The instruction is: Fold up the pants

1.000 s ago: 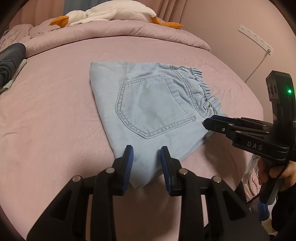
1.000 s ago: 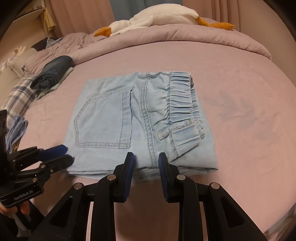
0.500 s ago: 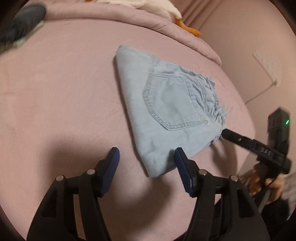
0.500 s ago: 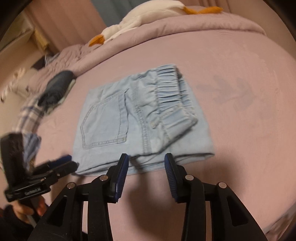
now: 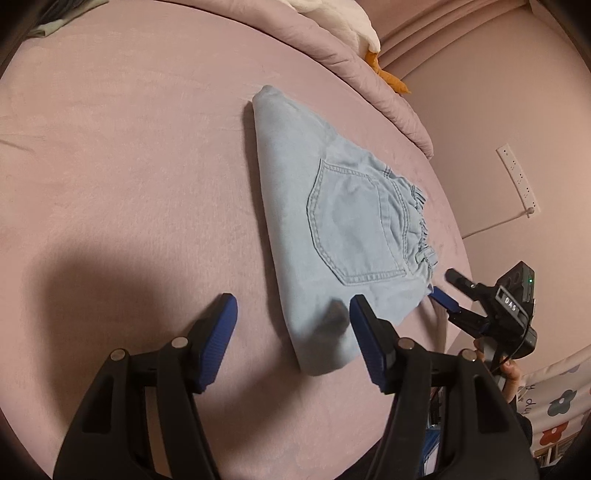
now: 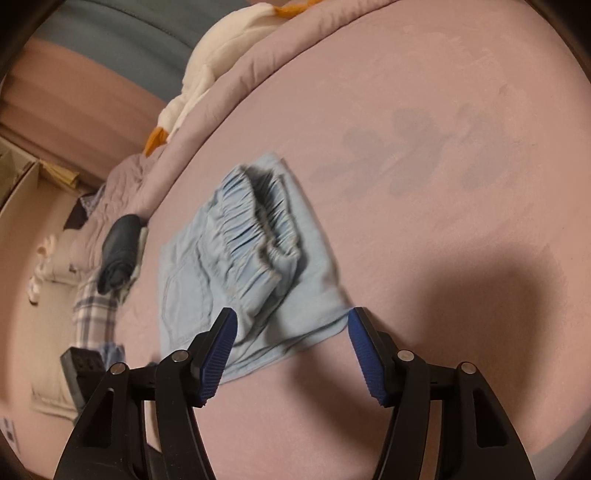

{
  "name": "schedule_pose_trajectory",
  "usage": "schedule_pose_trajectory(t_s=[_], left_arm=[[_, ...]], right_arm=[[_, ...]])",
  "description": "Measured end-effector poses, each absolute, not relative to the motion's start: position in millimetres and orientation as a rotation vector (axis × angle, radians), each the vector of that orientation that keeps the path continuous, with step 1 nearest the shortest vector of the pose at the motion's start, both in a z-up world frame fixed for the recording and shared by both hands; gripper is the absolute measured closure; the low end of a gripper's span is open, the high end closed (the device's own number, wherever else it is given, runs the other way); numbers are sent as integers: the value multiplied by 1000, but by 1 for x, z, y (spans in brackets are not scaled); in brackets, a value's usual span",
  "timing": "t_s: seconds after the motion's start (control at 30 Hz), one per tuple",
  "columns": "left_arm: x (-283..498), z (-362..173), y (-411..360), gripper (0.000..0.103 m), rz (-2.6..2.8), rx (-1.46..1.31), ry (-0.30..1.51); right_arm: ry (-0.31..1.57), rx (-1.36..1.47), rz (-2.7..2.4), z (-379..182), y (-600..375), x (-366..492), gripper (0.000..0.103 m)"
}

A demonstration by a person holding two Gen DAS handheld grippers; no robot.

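Light blue denim pants (image 5: 343,236) lie folded into a compact stack on the pink bed, back pocket up and elastic waistband to the right. My left gripper (image 5: 291,325) is open and empty, its fingertips on either side of the stack's near corner. The right gripper (image 5: 452,291) shows in the left wrist view at the stack's right edge, open. In the right wrist view the pants (image 6: 243,266) show the gathered waistband on top. My right gripper (image 6: 291,332) is open and empty over the near edge of the stack.
A pink duvet (image 5: 332,48) with a white and orange plush goose (image 5: 347,22) lies at the bed's far side. Dark folded clothes (image 6: 120,251) and a plaid cloth (image 6: 92,306) lie at the left. A wall power strip (image 5: 517,181) hangs at the right.
Both grippers have opened wide and tilted. The left gripper has swung left of the stack, the right gripper to its right. The pants lie where they were.
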State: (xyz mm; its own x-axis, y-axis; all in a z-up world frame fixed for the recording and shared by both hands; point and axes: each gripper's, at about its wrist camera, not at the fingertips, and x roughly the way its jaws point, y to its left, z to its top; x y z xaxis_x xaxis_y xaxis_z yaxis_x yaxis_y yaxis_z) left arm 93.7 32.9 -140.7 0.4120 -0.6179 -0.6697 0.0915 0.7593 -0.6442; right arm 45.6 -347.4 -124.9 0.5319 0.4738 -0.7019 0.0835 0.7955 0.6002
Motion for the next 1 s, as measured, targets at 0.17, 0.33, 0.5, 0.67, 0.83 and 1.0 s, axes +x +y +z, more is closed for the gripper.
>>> schedule_pose_trajectory(t_s=[0.17, 0.33, 0.5, 0.67, 0.83, 1.0], left_arm=[[103, -142, 35, 37, -490, -577, 1060], [113, -142, 34, 37, -502, -575, 1060], [123, -144, 33, 37, -514, -581, 1051], [133, -143, 27, 37, -535, -567, 1046], [144, -143, 18, 37, -555, -543, 1041], [151, -142, 13, 36, -571, -533, 1039]], right_arm=[[978, 673, 234, -120, -363, 51, 32], [1013, 737, 278, -133, -367, 69, 31], [1051, 773, 376, -137, -362, 93, 31], [1083, 730, 439, -138, -349, 105, 30], [1109, 666, 485, -137, -330, 119, 26], [1119, 581, 503, -134, -315, 128, 20]])
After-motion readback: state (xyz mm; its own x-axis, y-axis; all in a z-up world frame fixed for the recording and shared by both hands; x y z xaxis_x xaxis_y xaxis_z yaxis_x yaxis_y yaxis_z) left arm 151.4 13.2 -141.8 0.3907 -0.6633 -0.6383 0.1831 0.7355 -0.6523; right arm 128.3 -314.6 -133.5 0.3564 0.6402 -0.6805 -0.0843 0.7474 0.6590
